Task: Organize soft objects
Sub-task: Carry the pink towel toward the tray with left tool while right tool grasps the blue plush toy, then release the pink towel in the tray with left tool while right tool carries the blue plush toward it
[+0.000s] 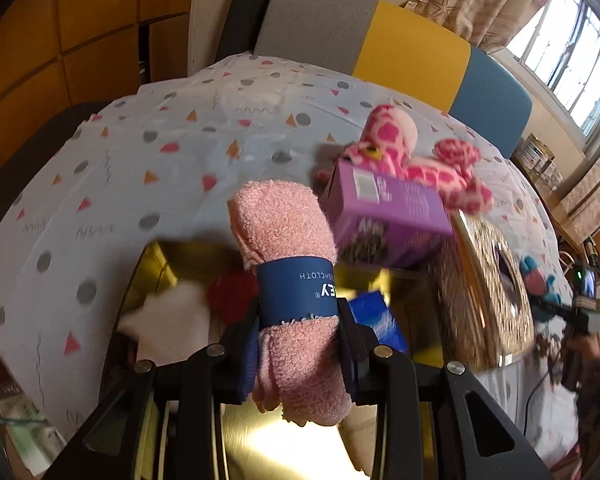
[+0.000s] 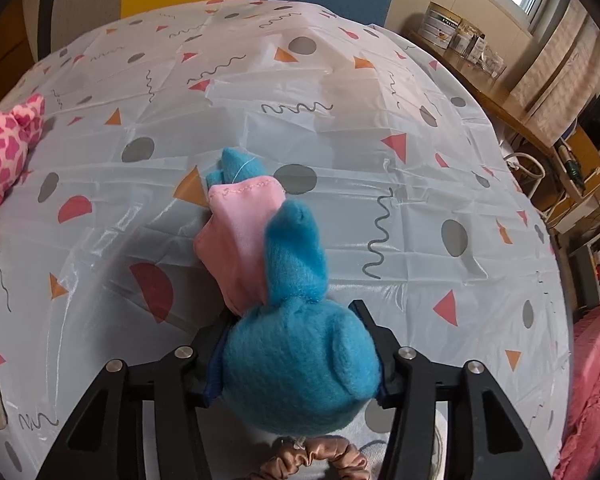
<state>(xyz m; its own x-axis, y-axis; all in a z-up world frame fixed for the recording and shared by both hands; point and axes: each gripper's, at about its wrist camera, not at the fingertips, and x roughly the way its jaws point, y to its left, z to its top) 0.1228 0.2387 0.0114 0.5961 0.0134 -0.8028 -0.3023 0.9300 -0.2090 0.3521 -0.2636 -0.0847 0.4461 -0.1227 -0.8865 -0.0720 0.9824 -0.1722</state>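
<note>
Left gripper (image 1: 298,344) clamps a rolled pink washcloth (image 1: 288,280) at its blue band, held above a gold tin (image 1: 260,440) holding other items. Risk: the roll's loose lower end could snag the purple box (image 1: 384,216) just beside it, or slip through the pads. Right gripper (image 2: 300,364) grips a blue plush (image 2: 296,352) over the tablecloth (image 2: 380,120); the grip looks bulky and may shed the toy's pink garment.

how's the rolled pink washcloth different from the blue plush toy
The pink washcloth is a plain terry roll bound by a navy paper band; the blue plush toy is fuzzy, rounded, and wears a pink garment. The washcloth is in the left gripper, the toy in the right gripper. Both are soft and clamped.
</note>
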